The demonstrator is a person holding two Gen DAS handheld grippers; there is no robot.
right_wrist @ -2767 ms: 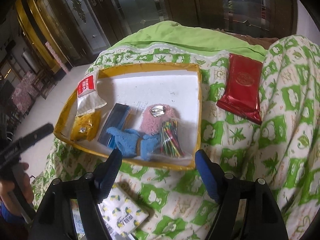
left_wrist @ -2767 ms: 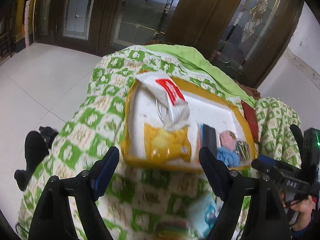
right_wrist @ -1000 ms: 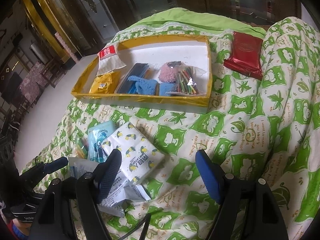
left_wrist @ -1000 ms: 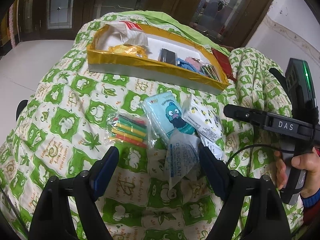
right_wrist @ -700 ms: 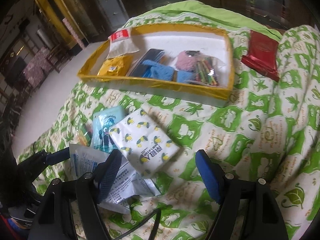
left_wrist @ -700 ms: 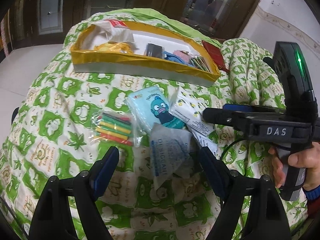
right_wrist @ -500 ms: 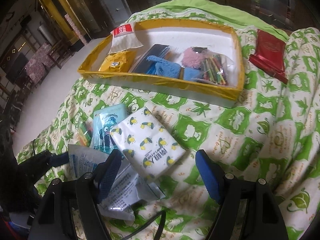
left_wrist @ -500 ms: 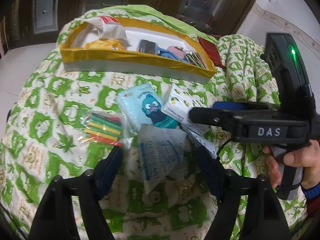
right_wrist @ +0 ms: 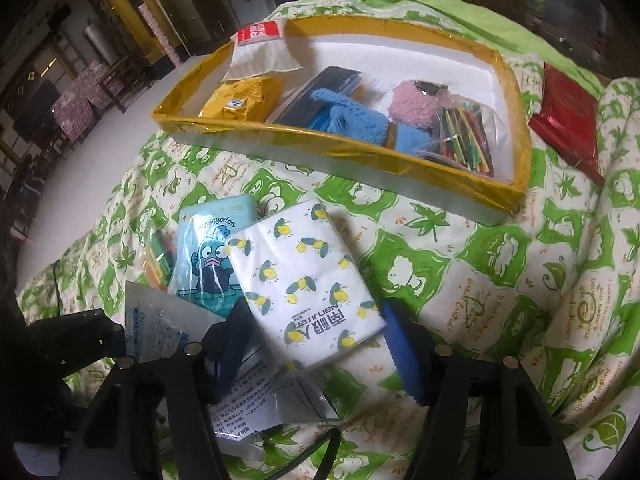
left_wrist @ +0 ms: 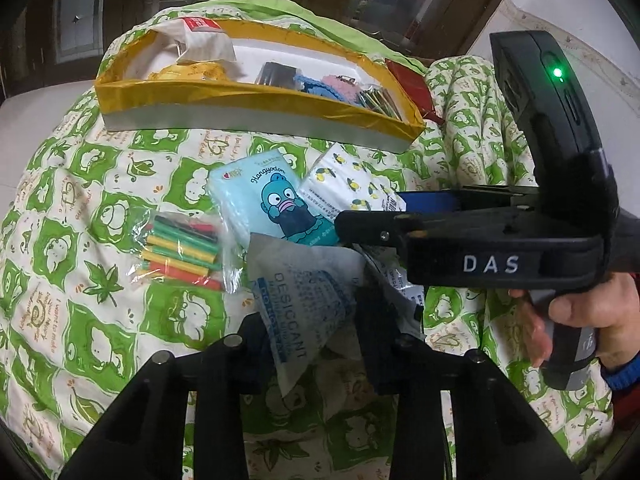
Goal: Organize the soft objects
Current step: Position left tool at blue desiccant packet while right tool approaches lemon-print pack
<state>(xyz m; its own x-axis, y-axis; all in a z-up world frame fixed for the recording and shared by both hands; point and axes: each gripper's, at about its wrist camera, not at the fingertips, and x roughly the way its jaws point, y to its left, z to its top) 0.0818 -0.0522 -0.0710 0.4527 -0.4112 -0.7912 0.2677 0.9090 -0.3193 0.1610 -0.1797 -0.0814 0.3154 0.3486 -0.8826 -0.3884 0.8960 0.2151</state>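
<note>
On the green-and-white quilt lie a grey desiccant packet, a lemon-print tissue pack and a blue cartoon tissue pack. My left gripper is shut on the desiccant packet, which bunches up between its fingers. My right gripper points down over the lemon-print pack. Its jaws are closing, with the pack's near end between the blue pads; I see no firm press. In the left wrist view the right gripper reaches in from the right, held by a hand.
A yellow-rimmed tray at the far side holds several things, among them blue and pink plush pieces and a yellow packet. A bag of coloured sticks lies left of the packs. A red packet lies right of the tray.
The left jaws have shut on the desiccant packet. The right gripper has come down over the lemon-print pack and its jaws have narrowed.
</note>
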